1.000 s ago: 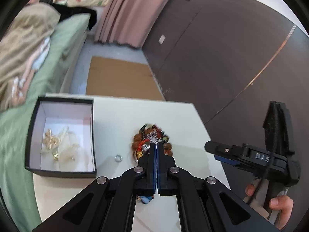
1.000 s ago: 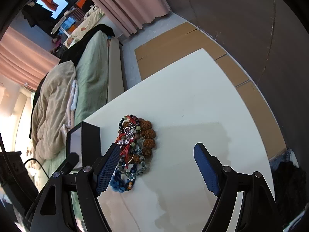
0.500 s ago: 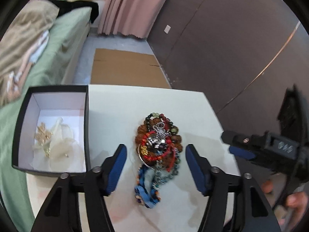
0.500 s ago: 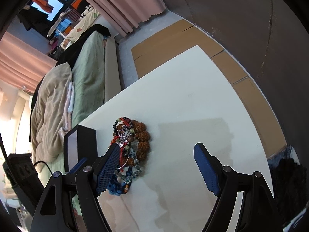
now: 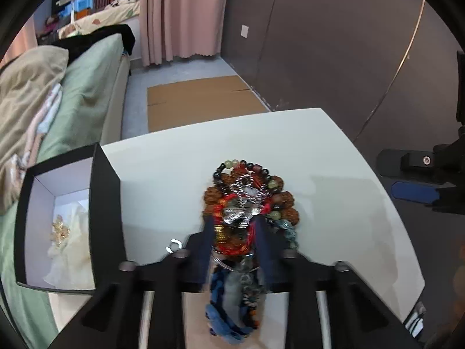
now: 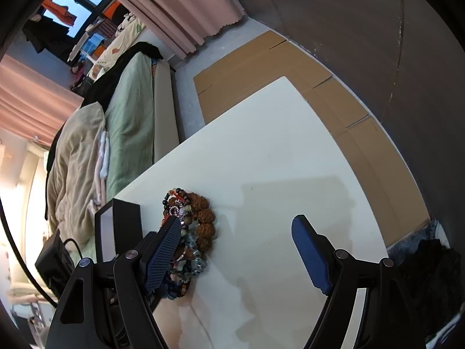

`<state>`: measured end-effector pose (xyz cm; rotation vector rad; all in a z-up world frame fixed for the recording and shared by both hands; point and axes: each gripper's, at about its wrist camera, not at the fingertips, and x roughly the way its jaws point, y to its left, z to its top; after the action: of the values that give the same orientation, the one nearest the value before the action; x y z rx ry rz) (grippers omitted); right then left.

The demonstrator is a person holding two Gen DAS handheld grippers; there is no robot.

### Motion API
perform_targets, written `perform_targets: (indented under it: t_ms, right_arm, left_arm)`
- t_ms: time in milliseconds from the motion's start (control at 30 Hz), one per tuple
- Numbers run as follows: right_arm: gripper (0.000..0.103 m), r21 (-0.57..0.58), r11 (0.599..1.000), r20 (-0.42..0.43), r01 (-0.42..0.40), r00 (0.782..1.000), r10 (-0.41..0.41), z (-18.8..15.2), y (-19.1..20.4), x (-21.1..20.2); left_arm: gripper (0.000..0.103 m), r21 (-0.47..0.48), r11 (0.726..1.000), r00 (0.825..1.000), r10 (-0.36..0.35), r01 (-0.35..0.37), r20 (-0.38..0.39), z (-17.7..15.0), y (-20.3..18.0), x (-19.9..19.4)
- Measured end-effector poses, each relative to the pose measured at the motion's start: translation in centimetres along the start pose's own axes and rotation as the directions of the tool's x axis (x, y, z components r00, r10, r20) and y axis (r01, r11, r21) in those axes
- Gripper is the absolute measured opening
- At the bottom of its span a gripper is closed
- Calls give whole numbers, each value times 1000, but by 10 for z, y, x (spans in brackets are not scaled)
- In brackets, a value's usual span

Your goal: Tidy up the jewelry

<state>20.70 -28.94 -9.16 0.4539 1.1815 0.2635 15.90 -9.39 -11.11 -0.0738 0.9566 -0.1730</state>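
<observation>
The left gripper [image 5: 234, 232] is closing around the tangled heap of beaded bracelets [image 5: 247, 203] on the white table [image 5: 334, 203]; the right gripper [image 6: 235, 250] hangs wide apart, empty.

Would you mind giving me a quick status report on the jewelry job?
Left gripper closing around the bracelet pile. Right gripper open, empty above the table. Black box beside pile; small ring loose nearby.

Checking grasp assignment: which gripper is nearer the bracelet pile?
Left. The left gripper straddles the bracelet pile, jaws closing on it; the right gripper hangs open beside it.
</observation>
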Motion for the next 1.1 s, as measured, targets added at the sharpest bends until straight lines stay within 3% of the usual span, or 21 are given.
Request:
perform_targets:
  t_ms: [33, 67, 133, 200, 467, 633, 767, 867, 900, 933, 967, 1100]
  right_arm:
    - [79, -4, 1000, -4, 1, 1000, -1, 0, 0, 1]
    - [79, -9, 1000, -8, 2, 1000, -2, 0, 1, 2]
    - [79, -18, 1000, -21, 1, 1000, -2, -2, 3, 5]
    - [79, -20, 1000, -37, -10, 999, 9, -4, 4, 9]
    - [79, -47, 998, -150, -50, 988, 42, -21, 22, 45]
    - [77, -69, 996, -183, -53, 982, 40, -29, 32, 62]
    - [65, -109, 994, -165, -28, 986, 9, -31, 41, 70]
    - [39, -112, 993, -169, -24, 986, 4, -31, 41, 73]
    - [24, -109, 993, -171, -41, 985, 22, -31, 41, 72]
    - [22, -102, 993, -178, -61, 983, 42, -31, 40, 73]
    - [13, -102, 993, -173, -56, 984, 38, -32, 40, 71]
    - [11, -98, 990, -134, -105, 987, 91, -31, 41, 57]
  left_arm:
    - [16, -2, 1000, 1000, -4, 4, -1, 0, 1, 0]
    - [0, -5, 1000, 1000, -3, 3, 1, 0, 4, -1]
    - [0, -23, 1000, 1000, 3, -4, -7, 2, 9, -1]
    - [0, -78, 996, 999, -52, 51, -10, 5, 17, -2]
    - [0, -153, 974, 983, -156, 169, 92, 14, 33, -41]
    - [0, -184, 962, 974, -176, 200, 142, 16, 45, -59]
    - [0, -209, 949, 962, -201, 238, 185, 17, 55, -74]
    - [0, -221, 940, 954, -212, 258, 212, 17, 61, -85]
    - [0, -226, 936, 951, -220, 269, 219, 16, 63, -87]
    - [0, -230, 933, 948, -224, 275, 226, 16, 65, -90]
    - [0, -232, 933, 946, -222, 276, 235, 16, 66, -94]
    - [0, -235, 929, 938, -221, 286, 267, 15, 72, -107]
